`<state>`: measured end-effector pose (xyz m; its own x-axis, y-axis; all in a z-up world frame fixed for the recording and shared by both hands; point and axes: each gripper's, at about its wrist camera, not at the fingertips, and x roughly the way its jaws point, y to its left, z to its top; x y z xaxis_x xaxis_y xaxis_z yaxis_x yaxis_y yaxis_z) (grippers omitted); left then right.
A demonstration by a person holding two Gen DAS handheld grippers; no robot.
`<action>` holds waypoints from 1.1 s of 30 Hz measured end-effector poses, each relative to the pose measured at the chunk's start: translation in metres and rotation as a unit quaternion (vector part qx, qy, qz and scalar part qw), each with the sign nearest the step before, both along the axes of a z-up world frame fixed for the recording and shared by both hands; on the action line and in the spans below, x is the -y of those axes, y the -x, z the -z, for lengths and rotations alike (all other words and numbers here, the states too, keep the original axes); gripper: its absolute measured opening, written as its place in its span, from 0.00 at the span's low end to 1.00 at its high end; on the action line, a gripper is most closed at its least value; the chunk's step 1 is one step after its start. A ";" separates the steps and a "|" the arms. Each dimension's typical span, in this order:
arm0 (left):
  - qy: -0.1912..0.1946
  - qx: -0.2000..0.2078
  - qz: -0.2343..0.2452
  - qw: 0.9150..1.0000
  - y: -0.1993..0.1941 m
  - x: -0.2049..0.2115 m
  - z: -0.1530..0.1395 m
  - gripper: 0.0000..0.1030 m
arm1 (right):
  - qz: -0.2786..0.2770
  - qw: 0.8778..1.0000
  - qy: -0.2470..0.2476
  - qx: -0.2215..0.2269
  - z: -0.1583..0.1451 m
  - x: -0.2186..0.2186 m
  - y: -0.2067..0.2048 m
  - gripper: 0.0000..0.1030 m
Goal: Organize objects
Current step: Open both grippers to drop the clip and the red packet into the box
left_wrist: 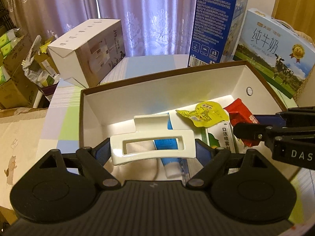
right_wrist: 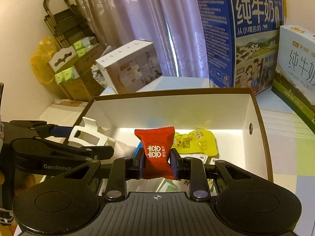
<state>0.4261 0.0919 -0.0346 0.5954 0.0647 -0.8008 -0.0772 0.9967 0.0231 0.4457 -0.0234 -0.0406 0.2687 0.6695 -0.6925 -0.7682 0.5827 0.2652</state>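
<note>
Box [left_wrist: 163,96], brown-rimmed and white inside, sits on the counter under both tongs. Left tongs [left_wrist: 153,149] grip white hair clip [left_wrist: 151,147] by its ends, long axis crosswise. Right tongs [right_wrist: 157,162] pinch red candy [right_wrist: 156,149], over box's right part.

- Dim, warm indoor light; daylight glows through the curtain [left_wrist: 153,19] beyond the tongs.
- Bright glare band on the box floor [right_wrist: 226,137] ahead.
- Fisheye bending, dark corners, slight softness.

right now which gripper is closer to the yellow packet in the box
Right. The right gripper, holding the red candy, is beside the yellow packet; the left gripper, gripping the white hair clip, is across the box.
</note>
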 end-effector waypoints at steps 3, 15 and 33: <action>-0.002 -0.003 0.001 1.000 -0.011 -0.002 0.006 0.82 | 0.002 1.000 0.003 -0.003 0.005 -0.006 -0.009 0.24; -0.006 0.003 -0.003 1.000 -0.029 -0.013 0.012 0.94 | 0.010 1.000 0.000 -0.026 0.018 -0.019 -0.028 0.24; 0.014 0.015 -0.037 0.999 -0.004 -0.025 -0.007 0.99 | 0.063 0.995 -0.073 -0.040 0.002 -0.009 -0.036 0.56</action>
<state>0.4300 0.1169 -0.0275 0.6131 0.0864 -0.7852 -0.1502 0.9886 -0.0085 0.4822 -0.0146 -0.0427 0.3045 0.7291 -0.6129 -0.6647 0.6236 0.4115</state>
